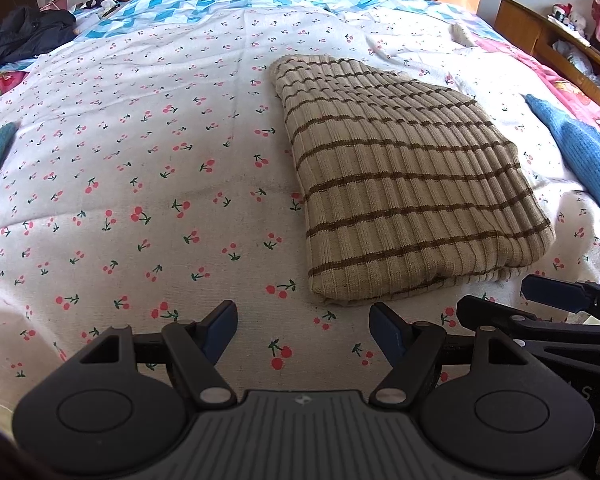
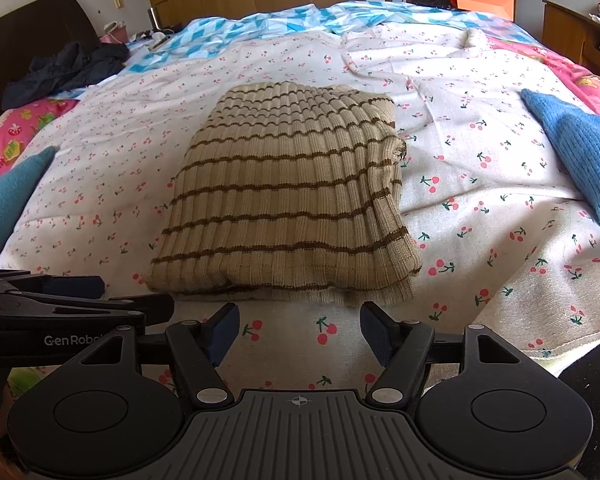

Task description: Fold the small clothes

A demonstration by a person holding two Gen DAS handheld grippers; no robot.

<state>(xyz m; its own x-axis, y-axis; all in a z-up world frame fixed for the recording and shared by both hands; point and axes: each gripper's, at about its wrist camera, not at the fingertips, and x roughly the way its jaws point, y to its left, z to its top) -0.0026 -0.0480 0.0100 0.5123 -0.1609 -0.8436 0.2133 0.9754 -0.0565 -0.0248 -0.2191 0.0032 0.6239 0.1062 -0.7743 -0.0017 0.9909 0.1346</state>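
A beige ribbed sweater with brown stripes [image 1: 400, 184] lies folded into a rectangle on the cherry-print sheet [image 1: 140, 184]; it also shows in the right wrist view [image 2: 288, 200]. My left gripper [image 1: 303, 330] is open and empty, just short of the sweater's near left corner. My right gripper [image 2: 300, 332] is open and empty, just short of the sweater's near edge. The right gripper shows at the left wrist view's right edge [image 1: 556, 300], and the left gripper at the right wrist view's left edge [image 2: 72, 292].
A blue knit garment [image 2: 576, 152] lies to the right of the sweater, a teal garment [image 2: 8, 200] to the left. A dark jacket [image 2: 68, 68] lies at the far left by the headboard. A wooden shelf [image 1: 556, 36] stands beyond the bed's right side.
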